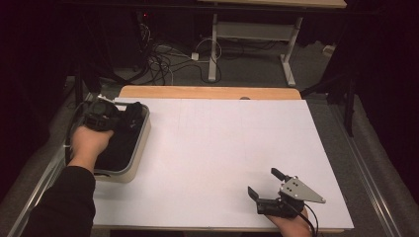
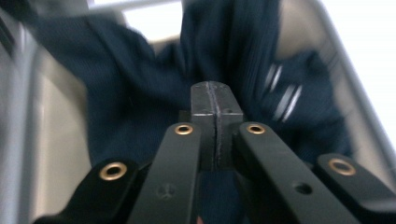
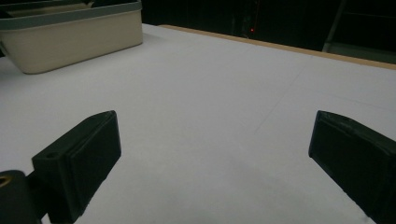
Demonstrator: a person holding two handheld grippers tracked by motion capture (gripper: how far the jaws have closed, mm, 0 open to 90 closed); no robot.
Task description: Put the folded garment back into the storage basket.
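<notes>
Navy cloth (image 2: pixel 140 107) fills the bin (image 1: pixel 141 143) at the frame's left, beneath the left gripper (image 2: pixel 215 100), whose jaws are together; the right gripper (image 1: pixel 267 183) lies apart, far off.

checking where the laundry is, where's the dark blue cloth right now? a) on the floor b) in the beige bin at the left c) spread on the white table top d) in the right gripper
b: the dark blue cloth lies inside the beige bin, with the left gripper shut over it.
</notes>
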